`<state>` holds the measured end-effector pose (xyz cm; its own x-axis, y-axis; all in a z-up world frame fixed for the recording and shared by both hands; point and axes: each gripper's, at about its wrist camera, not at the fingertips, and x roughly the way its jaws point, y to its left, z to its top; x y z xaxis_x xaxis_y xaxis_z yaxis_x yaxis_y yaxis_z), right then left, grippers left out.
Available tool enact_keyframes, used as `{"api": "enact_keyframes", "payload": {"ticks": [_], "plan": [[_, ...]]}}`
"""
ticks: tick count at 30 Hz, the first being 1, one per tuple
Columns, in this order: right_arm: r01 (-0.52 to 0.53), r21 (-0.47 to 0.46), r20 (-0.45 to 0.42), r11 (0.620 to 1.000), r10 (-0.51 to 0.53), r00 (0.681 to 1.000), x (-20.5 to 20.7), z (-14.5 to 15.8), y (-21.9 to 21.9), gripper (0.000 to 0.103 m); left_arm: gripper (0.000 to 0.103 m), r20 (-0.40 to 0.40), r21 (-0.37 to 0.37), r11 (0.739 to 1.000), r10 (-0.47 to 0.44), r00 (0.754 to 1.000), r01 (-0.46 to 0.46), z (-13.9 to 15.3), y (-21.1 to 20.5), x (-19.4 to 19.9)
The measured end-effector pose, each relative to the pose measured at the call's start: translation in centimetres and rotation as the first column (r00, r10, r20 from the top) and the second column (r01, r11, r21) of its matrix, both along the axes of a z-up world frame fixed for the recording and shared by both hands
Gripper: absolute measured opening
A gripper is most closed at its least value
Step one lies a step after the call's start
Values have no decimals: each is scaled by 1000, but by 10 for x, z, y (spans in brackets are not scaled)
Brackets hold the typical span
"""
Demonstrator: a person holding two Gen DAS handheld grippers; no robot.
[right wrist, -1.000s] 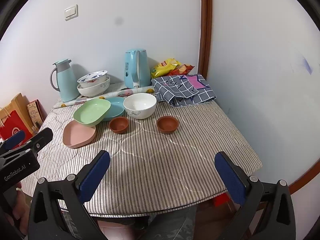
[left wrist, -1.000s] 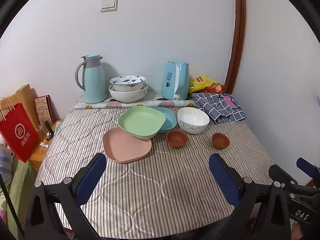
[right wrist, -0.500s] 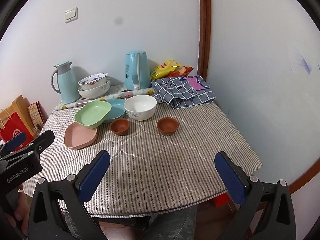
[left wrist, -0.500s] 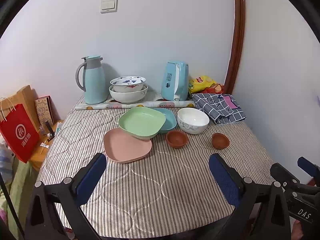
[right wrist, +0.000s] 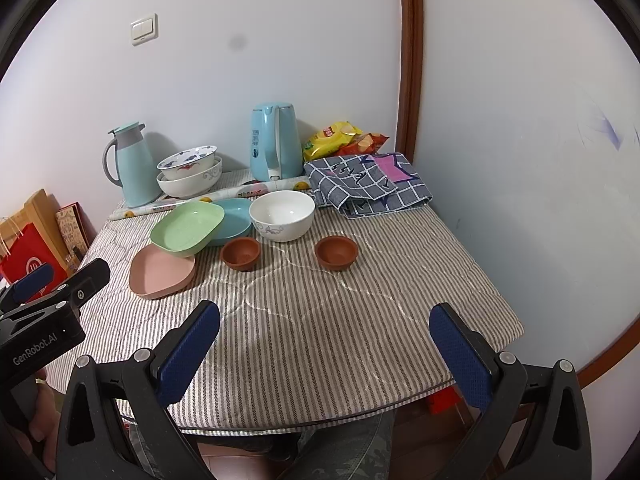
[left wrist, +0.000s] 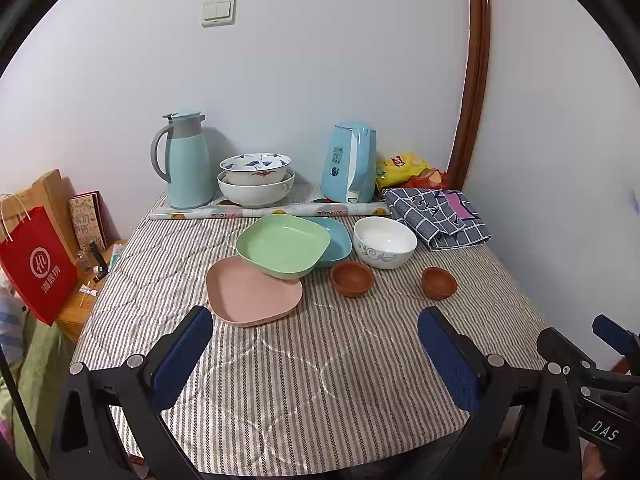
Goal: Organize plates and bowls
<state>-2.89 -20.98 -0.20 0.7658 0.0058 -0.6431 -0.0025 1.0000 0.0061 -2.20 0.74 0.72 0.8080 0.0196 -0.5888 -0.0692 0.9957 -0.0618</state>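
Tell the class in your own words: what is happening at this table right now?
A person holds two grippers over the near edge of the striped table, and both the left gripper and the right gripper are open and empty. Nothing is being handled yet. The green plate rests tilted on the pink plate and the blue plate. A white bowl and two small brown bowls sit apart.

Blue plate (left wrist: 334, 236) is largely covered by the green plate (left wrist: 282, 246) overlapping it. Pink plate (left wrist: 252, 294) rear edge sits under the green one. Red bag (right wrist: 28, 266) partly behind the left claw (right wrist: 56, 280).
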Motion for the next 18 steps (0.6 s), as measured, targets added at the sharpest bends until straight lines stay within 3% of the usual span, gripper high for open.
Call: {"api": "enact_keyframes", "payload": {"ticks": [18], "plan": [[-1,-5,1,1000,1,1000,0,1,3,103,103,0,-2,1000,4,1000,-4,2,2,0]]}}
